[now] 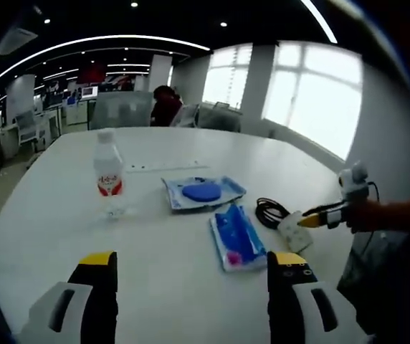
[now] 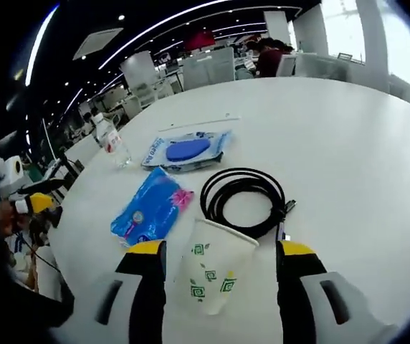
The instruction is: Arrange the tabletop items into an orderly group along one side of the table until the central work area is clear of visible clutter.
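Note:
On the white table stand a small water bottle with a red label, a clear packet holding a blue disc, a blue tissue packet and a coiled black cable. My left gripper hangs open over the near table edge with nothing between its jaws. A white paper cup with green marks lies on its side between the jaws of my right gripper, which is open, with a gap on each side. The cable lies just beyond the cup, and the tissue packet is to its left.
A narrow white strip is set into the table's middle. Office chairs and a seated person are at the far end. Bright windows line the right side. The right-hand part of the table is bare.

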Demonstrator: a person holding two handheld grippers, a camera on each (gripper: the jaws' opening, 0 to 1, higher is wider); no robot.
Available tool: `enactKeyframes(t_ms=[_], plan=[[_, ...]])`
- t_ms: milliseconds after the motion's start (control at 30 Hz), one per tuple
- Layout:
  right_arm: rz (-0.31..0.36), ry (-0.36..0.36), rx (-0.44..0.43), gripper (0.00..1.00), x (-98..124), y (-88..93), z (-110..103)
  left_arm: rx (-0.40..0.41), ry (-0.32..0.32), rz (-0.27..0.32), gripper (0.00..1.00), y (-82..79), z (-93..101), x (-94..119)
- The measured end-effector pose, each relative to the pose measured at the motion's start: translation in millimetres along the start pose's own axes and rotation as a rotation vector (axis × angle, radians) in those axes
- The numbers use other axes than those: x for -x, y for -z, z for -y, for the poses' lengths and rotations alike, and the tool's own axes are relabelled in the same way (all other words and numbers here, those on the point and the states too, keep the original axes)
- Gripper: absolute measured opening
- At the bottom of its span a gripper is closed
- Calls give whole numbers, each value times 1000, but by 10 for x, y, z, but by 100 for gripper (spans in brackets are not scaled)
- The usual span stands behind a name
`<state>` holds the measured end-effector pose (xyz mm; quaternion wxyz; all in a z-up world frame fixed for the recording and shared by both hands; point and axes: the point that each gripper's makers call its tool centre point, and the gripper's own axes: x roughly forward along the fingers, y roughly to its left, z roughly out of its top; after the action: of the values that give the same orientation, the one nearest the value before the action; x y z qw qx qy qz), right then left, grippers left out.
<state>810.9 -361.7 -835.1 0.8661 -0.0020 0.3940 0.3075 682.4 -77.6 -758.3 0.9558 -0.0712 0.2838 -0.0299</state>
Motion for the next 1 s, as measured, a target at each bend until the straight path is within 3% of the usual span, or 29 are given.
enactKeyframes(t_ms=[133,400,633,1000], plan=[[-31,14,-64,55,3,61,-26,-1,8,-8,85,34,9,17],[-31,12,-205,43,-97,87,-27,-2,30,-16,82,83,80,66],[-47,13,-230,37,-123,126,-37,-3,47,-10,80,62,103,49],[-9,-12,-227,35,-28,30,-157,-48,127,9,74,-165,262,-2]])
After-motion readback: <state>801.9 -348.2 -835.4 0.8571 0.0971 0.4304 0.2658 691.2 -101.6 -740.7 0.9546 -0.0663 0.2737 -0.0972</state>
